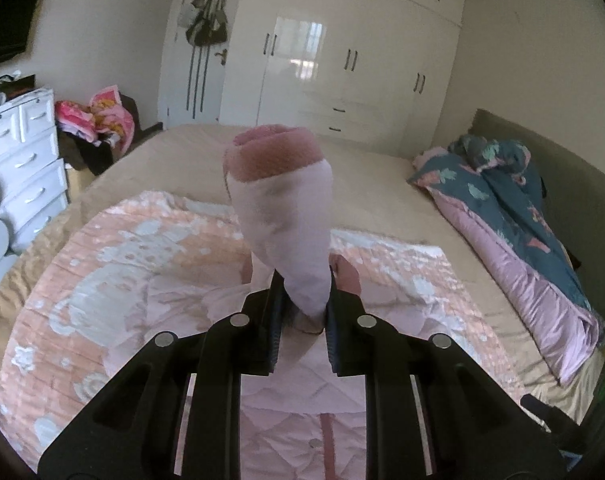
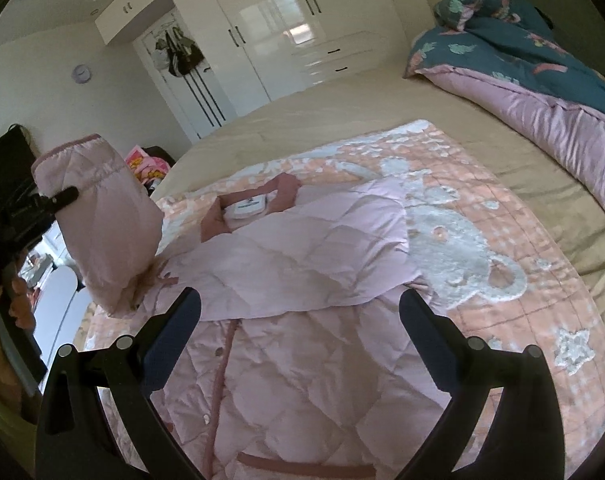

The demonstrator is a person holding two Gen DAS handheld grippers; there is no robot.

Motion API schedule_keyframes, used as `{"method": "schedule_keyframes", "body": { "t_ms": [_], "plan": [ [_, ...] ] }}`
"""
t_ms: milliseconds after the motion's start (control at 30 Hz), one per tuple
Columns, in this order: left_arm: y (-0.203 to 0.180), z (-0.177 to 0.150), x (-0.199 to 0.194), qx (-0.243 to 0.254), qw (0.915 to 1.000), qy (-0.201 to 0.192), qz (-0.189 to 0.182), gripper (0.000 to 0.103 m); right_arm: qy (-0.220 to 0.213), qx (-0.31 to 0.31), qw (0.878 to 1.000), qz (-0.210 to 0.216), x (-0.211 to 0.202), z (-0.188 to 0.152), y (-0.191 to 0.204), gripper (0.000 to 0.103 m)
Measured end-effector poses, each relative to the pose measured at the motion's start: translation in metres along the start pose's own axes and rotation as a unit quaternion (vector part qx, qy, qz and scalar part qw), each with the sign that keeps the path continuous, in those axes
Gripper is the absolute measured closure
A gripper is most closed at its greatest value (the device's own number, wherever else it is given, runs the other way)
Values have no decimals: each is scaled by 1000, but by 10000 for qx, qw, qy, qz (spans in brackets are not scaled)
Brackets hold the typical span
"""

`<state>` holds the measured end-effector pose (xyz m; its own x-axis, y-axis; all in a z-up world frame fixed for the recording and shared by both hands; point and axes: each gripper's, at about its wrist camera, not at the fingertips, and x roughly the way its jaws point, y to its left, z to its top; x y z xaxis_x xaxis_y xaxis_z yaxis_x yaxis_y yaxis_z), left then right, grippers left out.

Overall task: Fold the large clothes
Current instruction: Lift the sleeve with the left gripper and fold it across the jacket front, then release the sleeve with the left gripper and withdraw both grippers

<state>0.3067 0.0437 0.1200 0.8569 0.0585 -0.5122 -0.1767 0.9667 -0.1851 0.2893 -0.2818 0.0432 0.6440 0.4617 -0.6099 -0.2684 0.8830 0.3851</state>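
A pale pink quilted jacket [image 2: 302, 360] lies front up on a peach patterned blanket [image 2: 502, 280] on the bed; it also shows in the left wrist view [image 1: 294, 392]. One sleeve [image 2: 322, 256] is folded across the chest. My left gripper [image 1: 302, 292] is shut on the other sleeve [image 1: 282, 208] and holds it raised above the jacket, cuff up. In the right wrist view that raised sleeve [image 2: 102, 216] hangs at the left with the left gripper [image 2: 58, 198] on it. My right gripper [image 2: 300, 308] is open and empty above the jacket's middle.
A teal and pink duvet [image 2: 542, 80] lies bundled along the headboard side. The tan bedsheet [image 1: 362, 164] surrounds the blanket. A white drawer unit [image 1: 22, 160] and a pile of clothes [image 1: 98, 120] stand left of the bed. White wardrobes [image 1: 342, 60] line the far wall.
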Motion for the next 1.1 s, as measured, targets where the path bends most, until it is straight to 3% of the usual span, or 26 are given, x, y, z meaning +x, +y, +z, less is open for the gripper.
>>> {"method": "schedule_keyframes", "body": {
  "t_ms": [300, 633, 1100],
  "plan": [
    [-34, -36, 36, 334, 9983, 435, -197, 96, 50, 413, 9991, -66, 4, -6, -28, 4],
    [-69, -94, 72, 824, 9900, 1088, -350, 96, 161, 646, 9977, -156, 11, -16, -47, 4],
    [-94, -157, 98, 1653, 9661, 1957, -323, 83, 107, 1168, 9928, -258, 8, -18, -72, 4]
  ]
}}
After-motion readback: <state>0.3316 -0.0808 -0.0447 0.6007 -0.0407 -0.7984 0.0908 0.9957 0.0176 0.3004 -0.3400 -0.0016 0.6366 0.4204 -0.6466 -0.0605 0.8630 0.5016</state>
